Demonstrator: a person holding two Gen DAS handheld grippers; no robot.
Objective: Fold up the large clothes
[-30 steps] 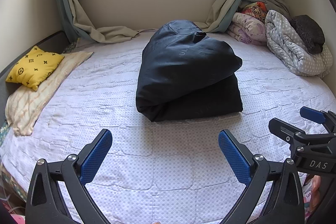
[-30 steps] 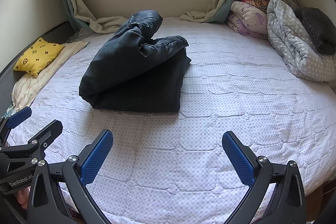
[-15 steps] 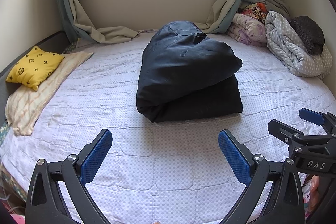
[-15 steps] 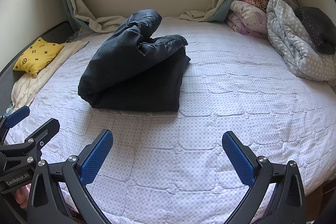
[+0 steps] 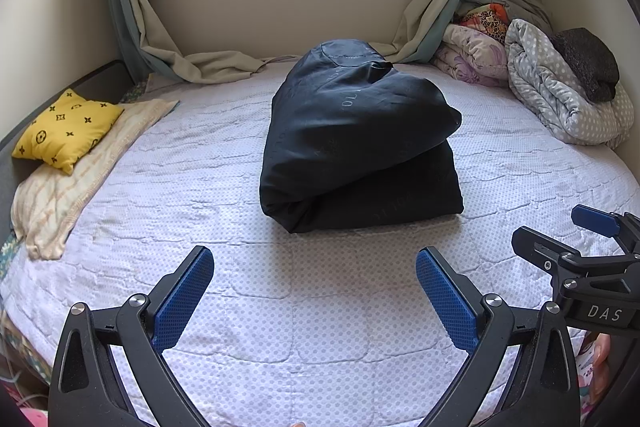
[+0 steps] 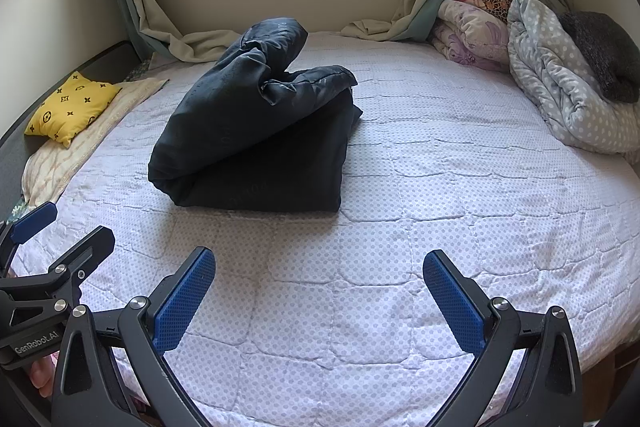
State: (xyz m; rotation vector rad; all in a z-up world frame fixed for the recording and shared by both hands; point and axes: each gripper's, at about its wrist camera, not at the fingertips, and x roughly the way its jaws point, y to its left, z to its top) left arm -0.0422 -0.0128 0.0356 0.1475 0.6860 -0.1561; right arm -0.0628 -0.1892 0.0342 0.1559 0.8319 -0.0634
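Note:
A large dark navy garment [image 5: 356, 143] lies folded into a thick bundle in the middle of the bed; it also shows in the right wrist view [image 6: 260, 135]. Its upper layer puffs up and slopes over the lower one. My left gripper [image 5: 314, 275] is open and empty, held over the bed's near part, short of the bundle. My right gripper [image 6: 318, 279] is open and empty, to the right of the left one. Each gripper shows at the edge of the other's view, the right gripper [image 5: 560, 239] and the left gripper [image 6: 60, 231].
The bed has a white quilted cover [image 5: 320, 307]. A yellow pillow [image 5: 68, 131] and a striped cream cloth [image 5: 72, 179] lie at the left edge. Rolled quilts and blankets [image 5: 560, 95] are piled at the back right. Curtains [image 5: 208, 63] drape onto the bed under the window.
Both grippers have drifted very slightly; the garment has not moved and both grippers stay open.

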